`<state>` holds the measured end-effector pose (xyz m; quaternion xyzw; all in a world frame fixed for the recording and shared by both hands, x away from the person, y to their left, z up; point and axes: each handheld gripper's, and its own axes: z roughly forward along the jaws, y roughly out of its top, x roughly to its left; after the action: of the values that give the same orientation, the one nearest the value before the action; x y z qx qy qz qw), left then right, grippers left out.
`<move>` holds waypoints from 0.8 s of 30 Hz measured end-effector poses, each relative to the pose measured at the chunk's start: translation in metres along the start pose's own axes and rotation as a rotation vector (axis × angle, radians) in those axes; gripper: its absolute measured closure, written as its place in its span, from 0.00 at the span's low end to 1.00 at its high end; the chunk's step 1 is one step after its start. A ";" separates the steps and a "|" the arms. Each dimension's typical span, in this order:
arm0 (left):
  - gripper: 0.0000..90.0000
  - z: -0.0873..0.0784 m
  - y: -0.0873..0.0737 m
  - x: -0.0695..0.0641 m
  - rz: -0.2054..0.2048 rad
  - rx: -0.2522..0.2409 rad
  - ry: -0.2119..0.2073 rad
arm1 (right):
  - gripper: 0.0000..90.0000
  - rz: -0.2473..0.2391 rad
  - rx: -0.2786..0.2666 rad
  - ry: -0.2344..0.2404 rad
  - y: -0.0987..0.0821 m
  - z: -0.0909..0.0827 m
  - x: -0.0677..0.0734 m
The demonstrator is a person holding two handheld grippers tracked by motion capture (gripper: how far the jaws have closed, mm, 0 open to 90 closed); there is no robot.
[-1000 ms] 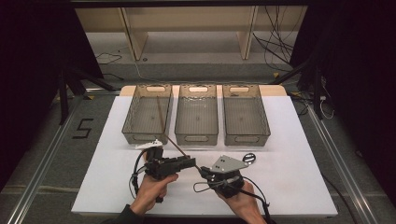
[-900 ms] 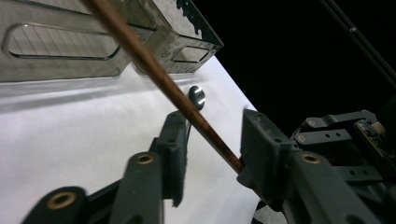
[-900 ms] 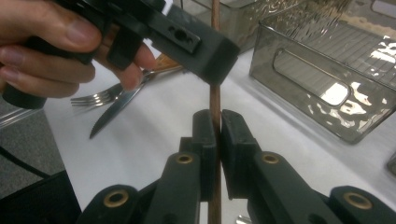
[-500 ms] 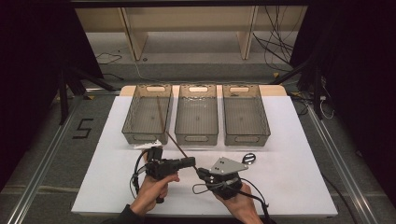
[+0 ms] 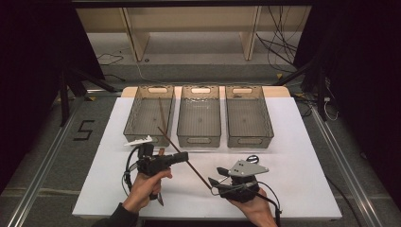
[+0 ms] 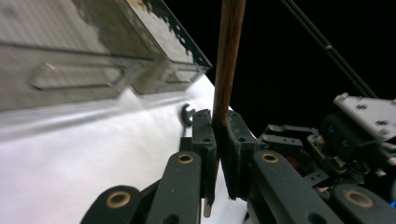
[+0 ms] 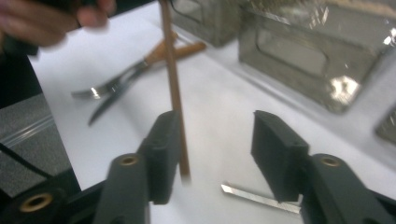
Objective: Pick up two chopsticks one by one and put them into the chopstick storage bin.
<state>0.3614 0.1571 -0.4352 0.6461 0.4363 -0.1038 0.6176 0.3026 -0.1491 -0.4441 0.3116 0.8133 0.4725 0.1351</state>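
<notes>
The left gripper (image 5: 182, 156) is now clamping the brown chopstick (image 5: 189, 163), its jaws having just closed. The right gripper (image 5: 215, 182) has been opening its jaws, releasing the stick's lower end.

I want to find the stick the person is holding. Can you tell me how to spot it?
Start at the white table with three clear bins, then look in front of the left bin. The left gripper is shut on a long, thin brown stick that slants down toward the right gripper. It is dark wood, far longer than the cutlery lying nearby.
</notes>
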 end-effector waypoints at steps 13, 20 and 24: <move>0.94 -0.026 0.041 0.008 0.056 -0.058 0.069 | 0.40 0.054 0.001 -0.063 -0.025 -0.024 -0.022; 0.94 -0.030 0.071 0.009 0.090 -0.036 0.116 | 0.35 0.064 -0.001 -0.070 -0.028 -0.028 -0.023; 0.94 -0.034 0.088 0.012 0.108 -0.016 0.152 | 0.33 0.065 0.003 -0.071 -0.028 -0.029 -0.024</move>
<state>0.4163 0.2051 -0.3735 0.6698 0.4472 -0.0175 0.5925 0.2954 -0.1939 -0.4552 0.3545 0.7982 0.4640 0.1480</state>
